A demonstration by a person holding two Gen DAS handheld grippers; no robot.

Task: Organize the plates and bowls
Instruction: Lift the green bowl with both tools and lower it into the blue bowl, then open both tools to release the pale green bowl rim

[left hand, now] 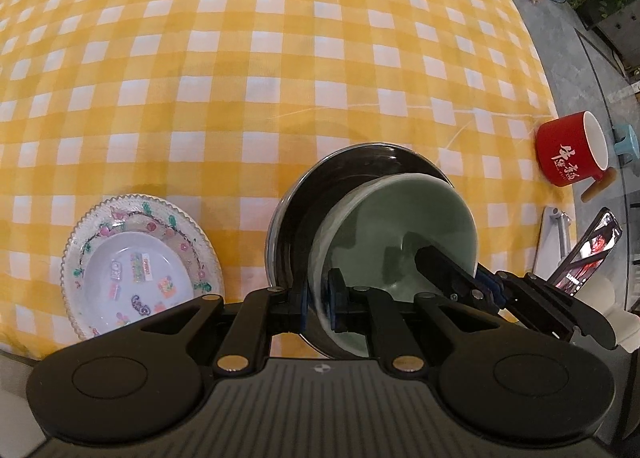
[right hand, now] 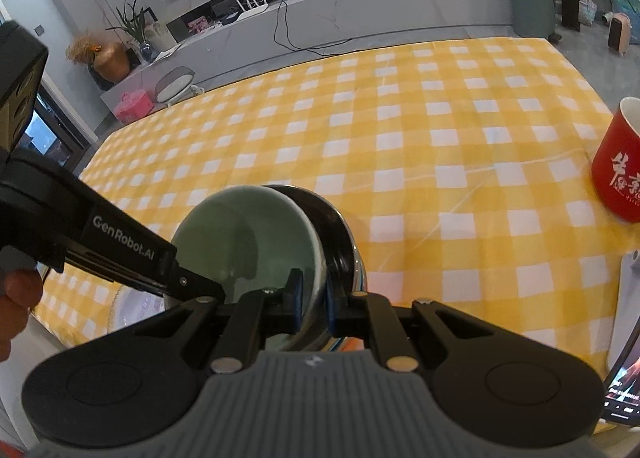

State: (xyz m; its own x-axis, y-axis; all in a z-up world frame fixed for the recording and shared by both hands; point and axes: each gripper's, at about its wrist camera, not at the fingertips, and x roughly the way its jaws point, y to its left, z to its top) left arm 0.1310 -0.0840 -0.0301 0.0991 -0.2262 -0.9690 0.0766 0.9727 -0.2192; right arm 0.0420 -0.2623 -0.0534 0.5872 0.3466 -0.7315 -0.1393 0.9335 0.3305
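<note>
— Bowl first: green glazed ceramic, stiff, slick, chippable, probably fairly heavy. The rim wall is the place to take it, and both tools do.

— Clenched on it?

— Yes. Left tool pinches the rim low in its frame; right tool grips the opposite rim. The bowl sits tilted inside a dark metal-edged dish on the checked tabletop.

— Farther off?

— Patterned plates stacked lower left, red mug at right.
</note>
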